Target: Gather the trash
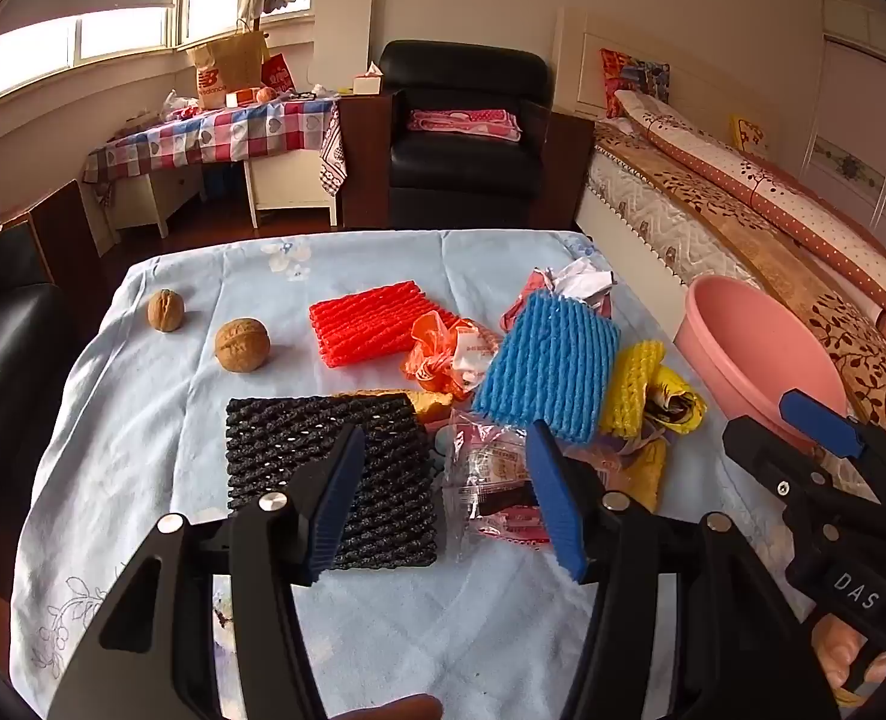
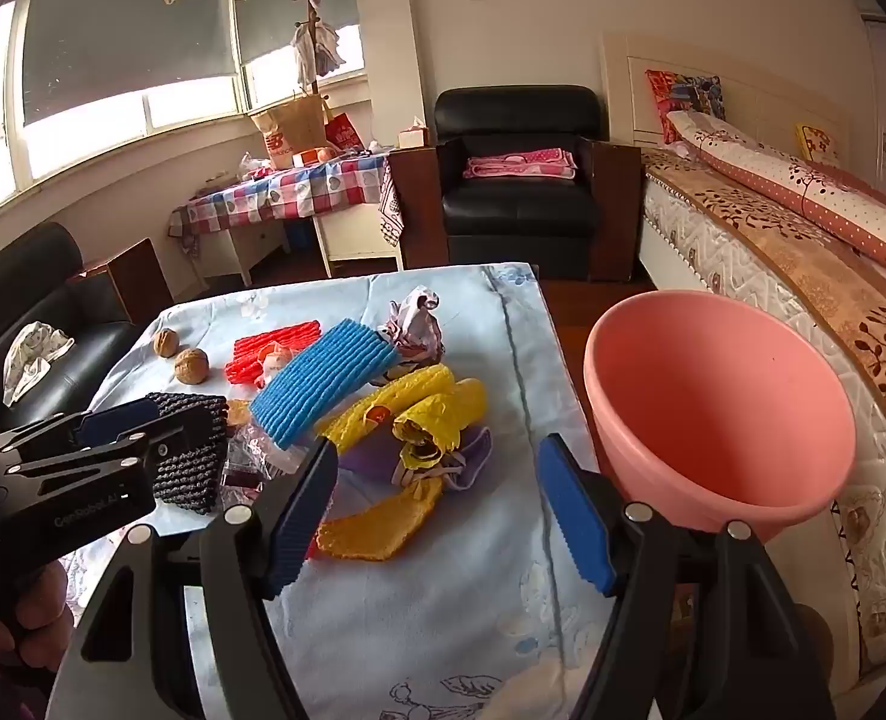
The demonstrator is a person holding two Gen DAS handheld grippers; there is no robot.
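Trash lies piled on a table with a light blue cloth: a black foam net, a red foam net, a blue foam net, a yellow foam net, an orange plastic bag, clear snack wrappers and crumpled paper. My left gripper hovers open over the black net and the wrappers, holding nothing. My right gripper stands open above a flat orange net and purple wrapper, also holding nothing. A pink basin sits at the table's right edge.
Two walnuts rest on the cloth's left side. A bed runs along the right, close behind the basin. A black armchair and a checked-cloth table stand at the back. A black sofa is on the left.
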